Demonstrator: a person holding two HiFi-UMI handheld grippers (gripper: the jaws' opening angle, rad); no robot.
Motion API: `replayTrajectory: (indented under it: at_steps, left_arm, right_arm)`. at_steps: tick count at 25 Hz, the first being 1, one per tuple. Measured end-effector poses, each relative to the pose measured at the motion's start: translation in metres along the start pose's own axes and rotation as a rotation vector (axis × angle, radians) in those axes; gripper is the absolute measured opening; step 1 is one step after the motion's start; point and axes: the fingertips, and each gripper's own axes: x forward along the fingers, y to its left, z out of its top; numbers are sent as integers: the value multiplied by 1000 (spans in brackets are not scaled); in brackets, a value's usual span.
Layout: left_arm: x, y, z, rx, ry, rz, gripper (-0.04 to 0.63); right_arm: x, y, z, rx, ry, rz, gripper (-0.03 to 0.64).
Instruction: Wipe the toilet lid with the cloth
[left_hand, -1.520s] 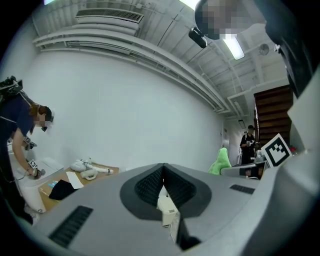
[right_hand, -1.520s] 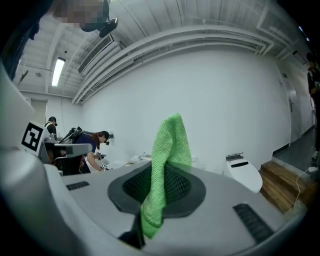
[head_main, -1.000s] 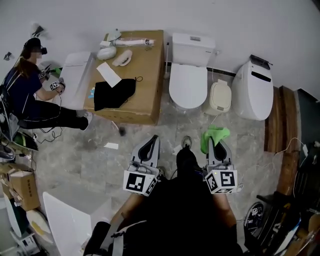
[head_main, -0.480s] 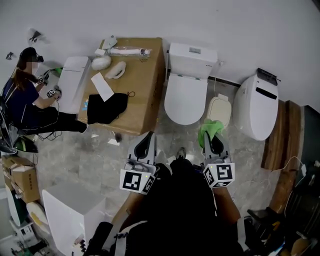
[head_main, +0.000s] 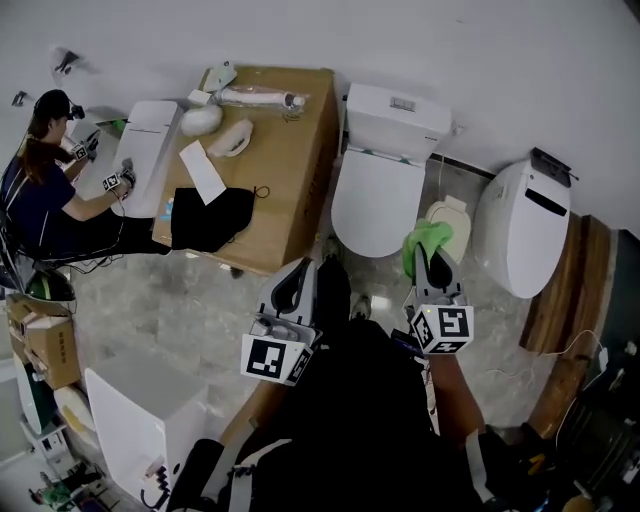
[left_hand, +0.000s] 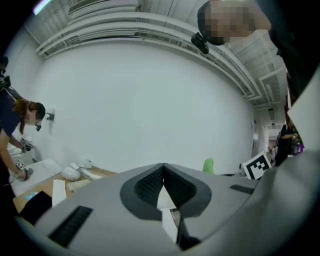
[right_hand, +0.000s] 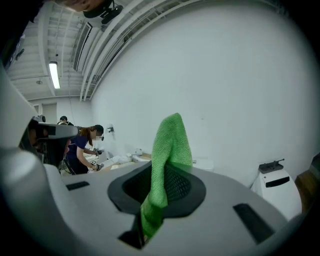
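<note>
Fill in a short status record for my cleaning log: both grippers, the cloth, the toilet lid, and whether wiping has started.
right gripper: shut on the green cloth, which sticks up past the jaws
left gripper: shut, nothing between the jaws
toilet lid: white, down
cloth position: in the head view, beside the lid's front right edge, not on it
wiping: not yet begun
others: a person low on the floor at far left, next to the cardboard box
</note>
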Motion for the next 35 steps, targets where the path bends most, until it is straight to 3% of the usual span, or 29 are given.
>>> replayTrajectory:
  at_steps: [15,21,31,35]
  left_arm:
    - [170,109,-21,-26,40,-48,6]
    - [218,142,-61,-80,137,-62,6]
    - [278,186,-129,-136,155,-67,6]
    - [295,198,-162,-134,171,-74,6]
  right_arm:
    - [222,-67,-65,-43,208,-79,55]
    - [301,-102,-130,-66,340,-128,55]
    - [408,-156,-259,-126,527,-160,55]
    - [438,-183,-315,-145,596,-214,55]
